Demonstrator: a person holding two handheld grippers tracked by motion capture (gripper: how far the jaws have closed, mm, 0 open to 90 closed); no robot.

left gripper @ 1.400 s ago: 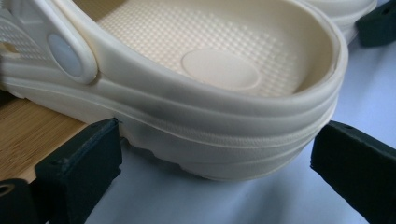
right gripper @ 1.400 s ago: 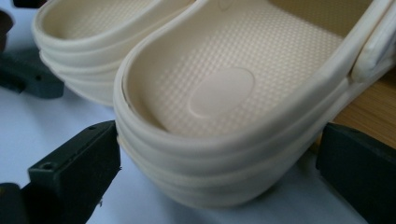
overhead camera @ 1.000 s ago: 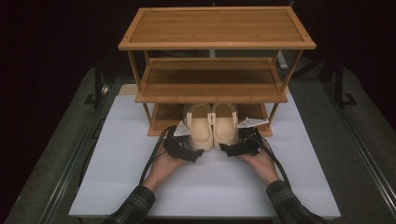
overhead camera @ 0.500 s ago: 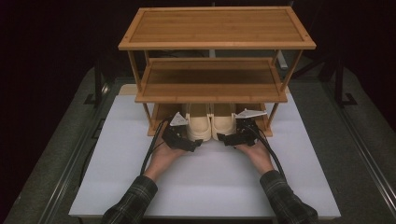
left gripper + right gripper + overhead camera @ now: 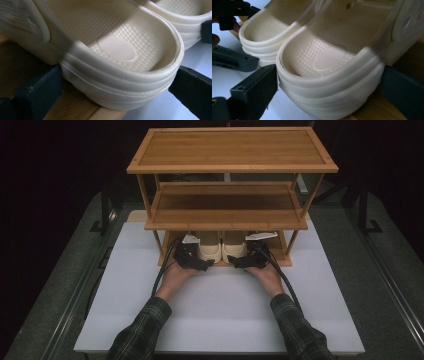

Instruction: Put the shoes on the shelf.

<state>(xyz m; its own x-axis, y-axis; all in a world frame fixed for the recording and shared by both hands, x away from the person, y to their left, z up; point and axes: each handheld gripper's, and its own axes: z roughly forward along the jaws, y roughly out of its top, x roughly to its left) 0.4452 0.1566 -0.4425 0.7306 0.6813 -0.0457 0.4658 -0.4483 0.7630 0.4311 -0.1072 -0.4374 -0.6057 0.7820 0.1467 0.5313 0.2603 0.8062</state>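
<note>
A white worktop (image 5: 320,285) lies lit from above in an otherwise dark room, its pale surface bright against the black beyond. It rests on a grey, matted base (image 5: 385,270) edged by metal rails (image 5: 395,275) running along both sides. A three-tier bamboo rack (image 5: 230,150) stands at the worktop's far half, its top shelf catching warm light while the lower tiers fall into shadow. Dark stands (image 5: 362,205) rise on either side behind it; the walls are lost in darkness.

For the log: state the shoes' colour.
Cream shoes, clearest in the right gripper view.
</note>
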